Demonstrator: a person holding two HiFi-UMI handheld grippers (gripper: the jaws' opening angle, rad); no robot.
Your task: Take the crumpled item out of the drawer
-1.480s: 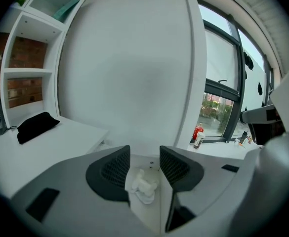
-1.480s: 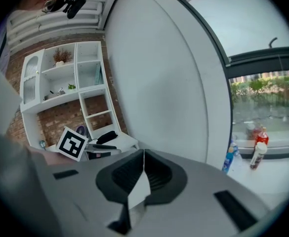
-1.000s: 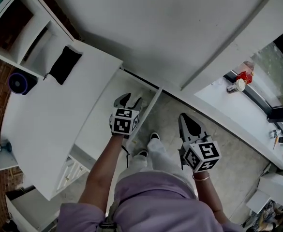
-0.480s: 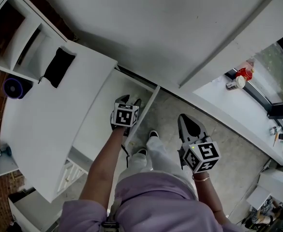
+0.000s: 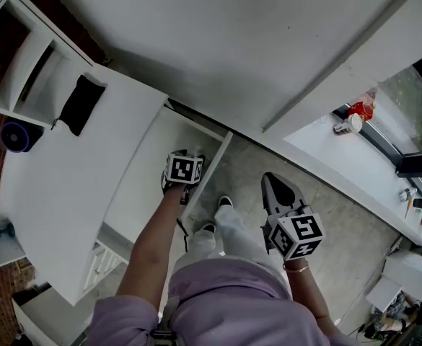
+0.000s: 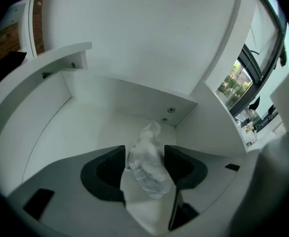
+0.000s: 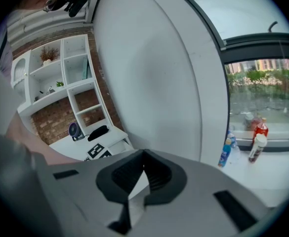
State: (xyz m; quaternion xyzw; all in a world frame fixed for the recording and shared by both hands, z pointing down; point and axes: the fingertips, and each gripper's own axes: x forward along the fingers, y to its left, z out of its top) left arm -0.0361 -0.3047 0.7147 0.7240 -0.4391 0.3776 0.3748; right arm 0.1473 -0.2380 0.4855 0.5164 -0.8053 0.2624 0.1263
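A crumpled clear plastic item (image 6: 146, 164) lies on the floor of the open white drawer (image 5: 142, 189), near its front right corner. My left gripper (image 6: 144, 150) reaches down into the drawer, and its jaws are opening with the crumpled item between the two black pads (image 6: 109, 169); I see no squeeze on it. In the head view the left gripper (image 5: 187, 155) is mostly hidden behind its own marker cube. The right gripper (image 5: 271, 179) hangs over the floor to the right of the drawer, shut and empty, its tips (image 7: 143, 153) meeting.
The white desk top (image 5: 59, 179) lies left of the drawer, with a black pouch (image 5: 75, 103) on it and a round dark fan (image 5: 14, 134) beyond. White shelves stand at the far left. Bottles (image 7: 257, 143) stand on the window sill (image 5: 319, 146). The person's feet (image 5: 223, 203) are beside the drawer.
The left gripper has tipped further down into the drawer, so its jaws now show less past the cube. The right gripper has hardly moved.
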